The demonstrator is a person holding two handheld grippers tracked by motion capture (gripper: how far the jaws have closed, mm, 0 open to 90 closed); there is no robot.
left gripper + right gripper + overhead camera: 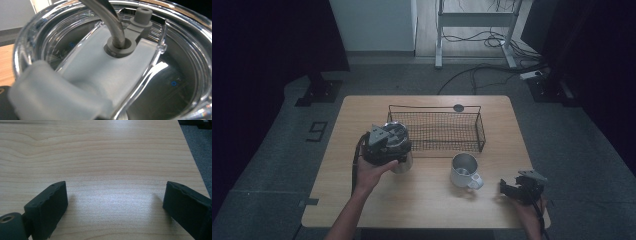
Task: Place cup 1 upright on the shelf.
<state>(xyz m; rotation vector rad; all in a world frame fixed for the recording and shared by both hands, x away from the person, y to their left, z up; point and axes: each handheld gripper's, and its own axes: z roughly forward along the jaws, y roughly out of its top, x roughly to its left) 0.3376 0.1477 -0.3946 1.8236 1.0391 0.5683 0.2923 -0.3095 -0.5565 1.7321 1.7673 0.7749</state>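
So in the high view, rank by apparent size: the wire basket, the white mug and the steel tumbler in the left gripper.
1. wire basket, clearly largest.
2. white mug and steel tumbler: unranked, since the left gripper covers most of the tumbler.

Light wooden table [427,205], pale grain. Black wire basket [436,131] on far half, just beyond fingers of left hand [373,172]. White mug [464,170] near middle, between both hands' fingers. Right gripper [512,189] rests near front right corner, bare wood between its fingers [48,206].
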